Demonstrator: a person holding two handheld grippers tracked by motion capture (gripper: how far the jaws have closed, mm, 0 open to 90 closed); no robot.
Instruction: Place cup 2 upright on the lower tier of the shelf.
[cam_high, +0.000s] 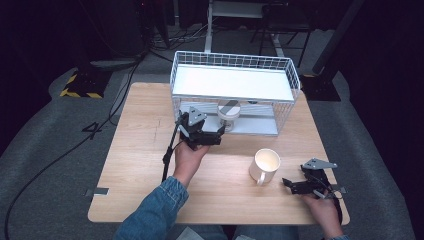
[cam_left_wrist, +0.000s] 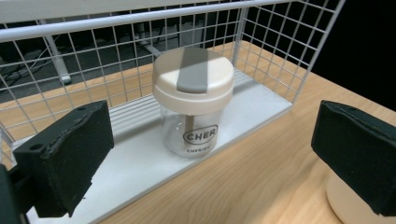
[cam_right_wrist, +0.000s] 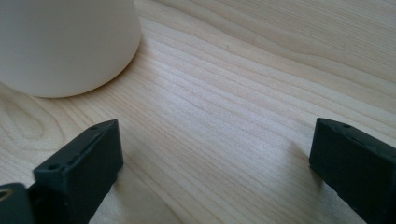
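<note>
The left gripper (cam_high: 212, 134) hangs wide and empty just in front of the wire rack (cam_high: 292, 75), facing the lidded jar (cam_left_wrist: 193, 100) on the rack's lower shelf. I'd say it is lining up a grasp: next, ease in around the jar and close.

Overhead forward-down view; two close tongs-mounted views over table (cam_high: 150, 150).
</note>
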